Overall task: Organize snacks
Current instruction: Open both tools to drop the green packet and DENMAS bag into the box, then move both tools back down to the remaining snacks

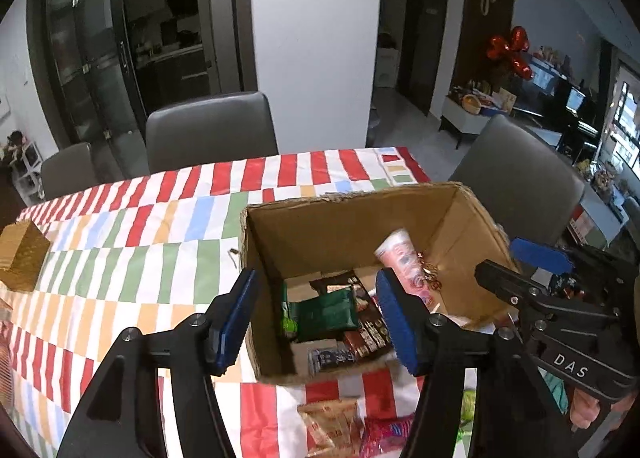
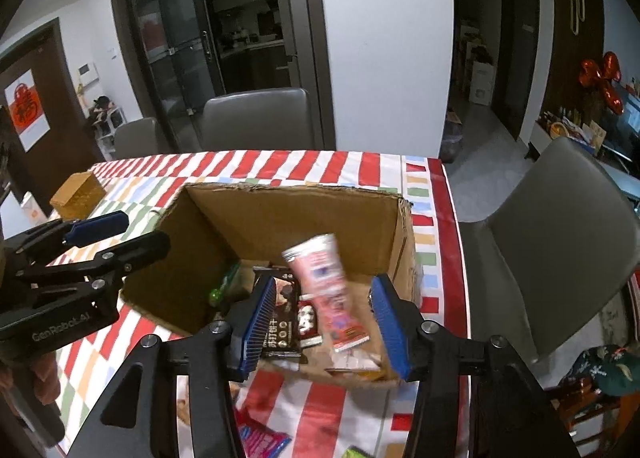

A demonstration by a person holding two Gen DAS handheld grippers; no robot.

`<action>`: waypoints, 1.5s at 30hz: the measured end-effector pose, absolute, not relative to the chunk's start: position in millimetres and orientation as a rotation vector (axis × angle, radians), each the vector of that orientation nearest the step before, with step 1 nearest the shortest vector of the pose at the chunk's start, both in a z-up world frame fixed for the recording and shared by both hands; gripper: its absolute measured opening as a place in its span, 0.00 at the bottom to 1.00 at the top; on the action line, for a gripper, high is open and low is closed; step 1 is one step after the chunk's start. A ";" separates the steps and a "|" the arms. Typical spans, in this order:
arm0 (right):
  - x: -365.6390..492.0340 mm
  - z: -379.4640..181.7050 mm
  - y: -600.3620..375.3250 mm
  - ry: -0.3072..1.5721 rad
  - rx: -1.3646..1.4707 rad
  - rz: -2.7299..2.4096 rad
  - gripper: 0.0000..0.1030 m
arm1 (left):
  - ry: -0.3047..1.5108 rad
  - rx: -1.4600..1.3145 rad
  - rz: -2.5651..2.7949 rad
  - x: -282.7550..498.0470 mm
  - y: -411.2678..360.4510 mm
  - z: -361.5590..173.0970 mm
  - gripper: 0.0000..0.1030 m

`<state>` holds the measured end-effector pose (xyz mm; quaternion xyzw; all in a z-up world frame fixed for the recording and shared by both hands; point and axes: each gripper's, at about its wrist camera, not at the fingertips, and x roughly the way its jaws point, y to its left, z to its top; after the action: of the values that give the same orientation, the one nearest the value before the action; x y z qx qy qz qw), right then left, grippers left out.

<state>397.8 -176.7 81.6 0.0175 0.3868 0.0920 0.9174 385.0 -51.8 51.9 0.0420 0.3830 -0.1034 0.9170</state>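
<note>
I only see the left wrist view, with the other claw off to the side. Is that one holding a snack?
Observer: No. In the right wrist view the right gripper is open. A blurred pink packet shows between its pads, touching neither, over the box.
Visitor: Anything left of those glass doors? My picture stops there.
Observer: Yes, a brown door with a red paper cutting on it.
</note>
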 end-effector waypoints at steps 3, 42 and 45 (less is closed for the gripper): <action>380.6 87.3 -177.5 0.761 0.032 0.194 0.49 | 0.759 0.093 -0.223 364.7 -52.0 56.5 0.60; 231.6 21.8 -193.7 0.796 0.052 0.181 0.49 | 0.785 0.152 -0.334 212.0 -73.6 -15.9 0.67; 230.0 8.7 -191.4 0.826 0.060 0.182 0.49 | 0.804 0.134 -0.344 211.7 -69.1 -25.5 0.67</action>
<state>230.0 -191.4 8.7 0.0289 0.4009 0.0883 0.9114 211.7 -69.1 -25.5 0.0650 0.3891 -0.1665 0.9037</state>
